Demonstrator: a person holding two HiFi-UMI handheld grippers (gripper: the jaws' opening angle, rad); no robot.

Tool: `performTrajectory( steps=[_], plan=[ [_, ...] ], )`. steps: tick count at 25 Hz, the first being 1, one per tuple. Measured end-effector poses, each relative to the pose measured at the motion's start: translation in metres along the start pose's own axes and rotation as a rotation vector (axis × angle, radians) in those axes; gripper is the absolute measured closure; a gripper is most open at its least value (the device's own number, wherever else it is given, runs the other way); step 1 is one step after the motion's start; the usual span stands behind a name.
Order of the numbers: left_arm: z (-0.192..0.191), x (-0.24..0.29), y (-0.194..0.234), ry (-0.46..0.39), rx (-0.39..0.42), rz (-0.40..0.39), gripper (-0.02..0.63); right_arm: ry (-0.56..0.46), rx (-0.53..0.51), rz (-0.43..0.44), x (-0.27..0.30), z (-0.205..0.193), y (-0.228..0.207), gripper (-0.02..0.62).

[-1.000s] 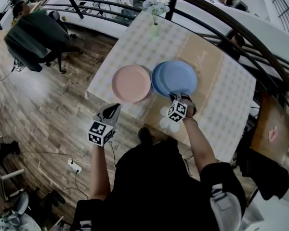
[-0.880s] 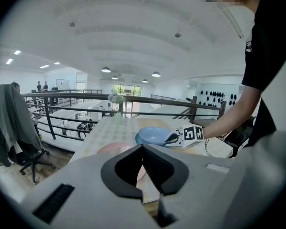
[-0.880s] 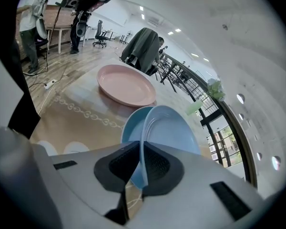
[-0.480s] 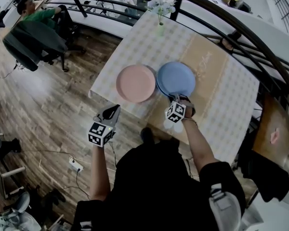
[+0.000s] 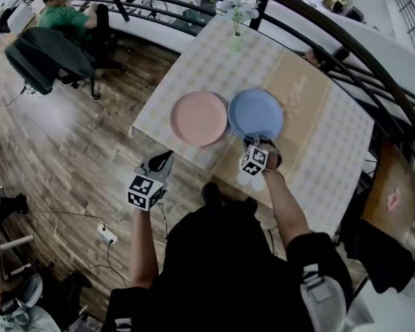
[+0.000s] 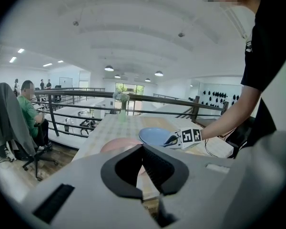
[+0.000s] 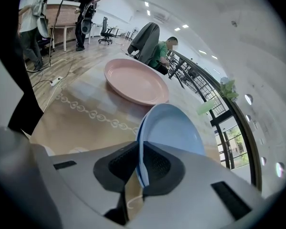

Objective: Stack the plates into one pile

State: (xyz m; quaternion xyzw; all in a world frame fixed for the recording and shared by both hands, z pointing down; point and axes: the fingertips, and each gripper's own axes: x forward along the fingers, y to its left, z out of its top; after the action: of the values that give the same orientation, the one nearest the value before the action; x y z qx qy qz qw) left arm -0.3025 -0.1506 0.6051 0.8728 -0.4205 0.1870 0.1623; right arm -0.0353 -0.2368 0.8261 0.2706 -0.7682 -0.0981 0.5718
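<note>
A pink plate (image 5: 199, 118) lies on the checked table (image 5: 194, 64) near its front edge. Right of it sits a blue plate (image 5: 256, 113), and a second blue rim shows just under its left side. My right gripper (image 5: 258, 142) is shut on the blue plate's near rim. In the right gripper view that rim (image 7: 142, 151) runs between the jaws, with the pink plate (image 7: 135, 80) beyond it to the left. My left gripper (image 5: 166, 156) hangs off the table's front left, over the floor, shut on nothing. The left gripper view looks past its tips (image 6: 143, 148) at both plates.
A beige runner (image 5: 290, 99) crosses the table under the blue plate. A vase of flowers (image 5: 236, 40) stands at the far edge. A curved metal railing (image 5: 346, 47) passes behind the table. A chair with a draped jacket (image 5: 45, 57) and a seated person (image 5: 62, 16) are at far left.
The held blue plate has shifted left over the lower blue plate, so the two now nearly line up. The left gripper has stayed where it was.
</note>
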Motion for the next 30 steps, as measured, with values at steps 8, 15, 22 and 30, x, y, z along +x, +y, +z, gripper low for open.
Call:
performTrajectory(
  steps=[8, 15, 22, 30],
  plan=[
    [0.000, 0.007, -0.007, -0.006, 0.009, -0.025, 0.606, -0.014, 0.001, 0.032, -0.009, 0.001, 0.004, 0.532],
    [0.001, 0.004, -0.009, -0.021, 0.001, -0.031, 0.606, -0.046, -0.053, 0.016, -0.021, 0.022, 0.010, 0.534],
    [-0.005, -0.005, -0.008, -0.021, -0.021, 0.002, 0.606, -0.094, -0.157, 0.035, -0.018, 0.049, 0.019, 0.535],
    [-0.014, -0.021, 0.001, -0.024, -0.055, 0.069, 0.606, -0.144, -0.233, 0.083, -0.007, 0.080, 0.030, 0.537]
  ],
)
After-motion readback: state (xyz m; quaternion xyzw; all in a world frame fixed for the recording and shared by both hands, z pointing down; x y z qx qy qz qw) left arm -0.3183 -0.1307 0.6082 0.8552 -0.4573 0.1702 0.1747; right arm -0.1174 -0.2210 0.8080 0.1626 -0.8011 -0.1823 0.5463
